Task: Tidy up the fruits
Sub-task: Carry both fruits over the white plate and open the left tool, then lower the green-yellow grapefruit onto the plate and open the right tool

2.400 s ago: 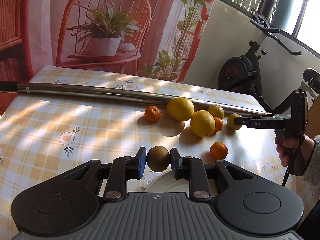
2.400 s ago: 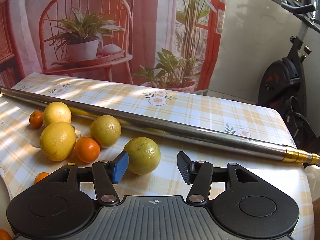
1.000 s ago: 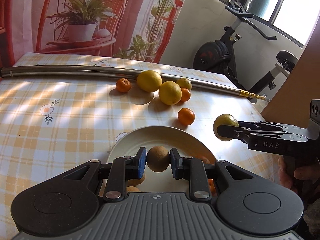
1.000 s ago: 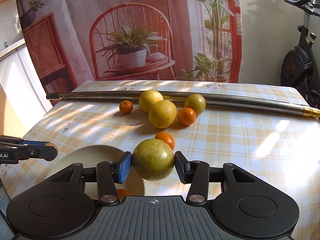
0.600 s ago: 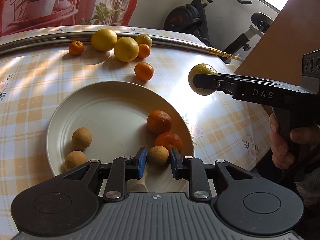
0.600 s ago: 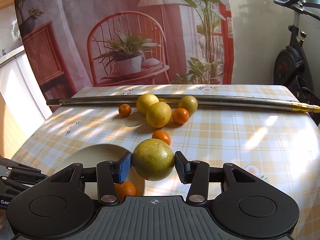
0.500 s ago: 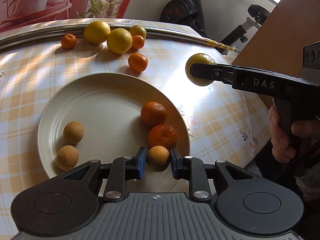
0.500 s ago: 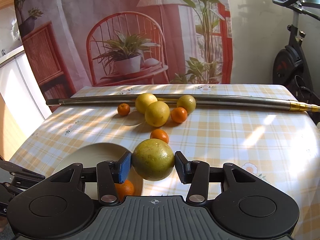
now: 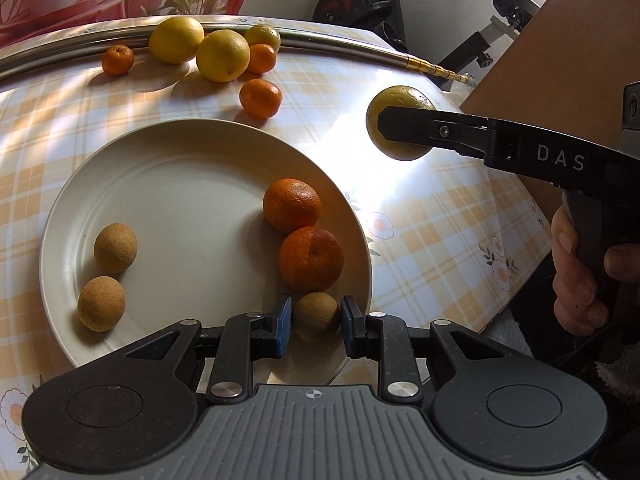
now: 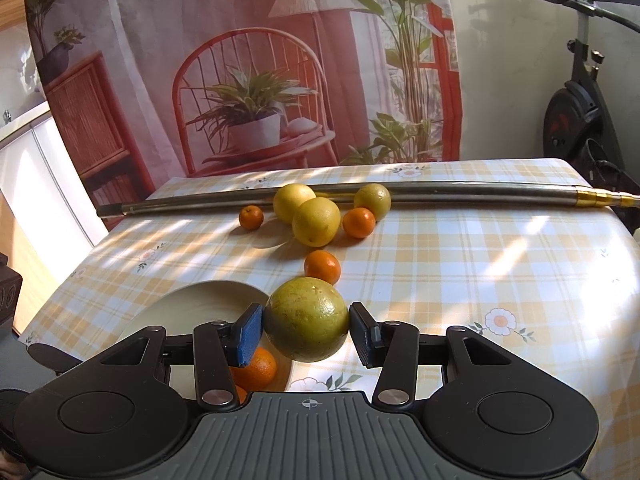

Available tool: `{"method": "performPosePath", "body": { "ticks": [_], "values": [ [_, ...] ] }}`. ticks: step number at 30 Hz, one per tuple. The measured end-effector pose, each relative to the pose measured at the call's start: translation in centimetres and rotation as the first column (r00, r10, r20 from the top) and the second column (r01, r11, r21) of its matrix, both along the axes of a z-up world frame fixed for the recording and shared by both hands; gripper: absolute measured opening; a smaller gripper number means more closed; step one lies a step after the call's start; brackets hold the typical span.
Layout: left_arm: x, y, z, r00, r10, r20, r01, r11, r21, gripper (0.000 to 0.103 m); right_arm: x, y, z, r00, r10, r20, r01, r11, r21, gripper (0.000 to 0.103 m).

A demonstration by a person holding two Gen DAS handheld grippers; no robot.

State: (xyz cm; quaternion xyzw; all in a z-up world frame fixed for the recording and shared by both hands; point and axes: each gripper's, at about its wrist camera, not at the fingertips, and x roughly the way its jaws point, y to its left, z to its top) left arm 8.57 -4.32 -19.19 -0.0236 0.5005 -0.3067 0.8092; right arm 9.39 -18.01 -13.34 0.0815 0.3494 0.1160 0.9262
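Pinching a small brown fruit (image 9: 316, 314) between its blue-padded fingers, the left gripper (image 9: 315, 325) sits low in the left wrist frame, over the near rim of a cream plate (image 9: 168, 184). Whether that fruit already rests on the plate or hangs just above it, I cannot tell. Right above it in the frame lie two mandarins (image 9: 311, 259), touching each other, on the plate's right side. Two more brown fruits (image 9: 115, 247) sit apart from them on the plate's left side.

At the right of that frame, the right gripper (image 9: 400, 128) reaches in sideways, a hand (image 9: 580, 272) wrapped around its handle. Its jaws are clamped on a large yellow-green fruit (image 10: 307, 319), held in the air just past the plate's right edge; in the right wrist frame this fruit fills the gap between the pads at the centre.

Farther up, on the checked tablecloth (image 10: 460, 264), one lone mandarin (image 10: 322, 266) lies beyond the plate. Past it, a cluster of yellow citrus (image 10: 316, 221) and small oranges gathers against a long metal pole (image 10: 460, 192) that runs across the table. An exercise bike (image 10: 576, 116) stands at the upper right.
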Motion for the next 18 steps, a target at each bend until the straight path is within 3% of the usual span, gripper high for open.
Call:
{"method": "performPosePath", "body": {
  "ticks": [9,15,18],
  "values": [
    [0.3,3.8,3.1,0.992,0.11,0.061,-0.103,0.99,-0.101,0.027,-0.5,0.6,0.0,1.0,0.009,-0.01,-0.009,1.0,0.005,0.043],
    [-0.2,7.1,6.3,0.951,0.238,0.197,-0.232,0.971,-0.053,0.027,-0.3,2.1,-0.3,0.998,0.052,-0.033,-0.052,0.999,0.007,0.043],
    [-0.7,8.7,7.3,0.913,0.311,0.264,-0.318,0.948,-0.014,0.027,0.0,3.8,-0.5,0.994,0.102,-0.048,-0.102,0.995,-0.003,0.043]
  ]
}}
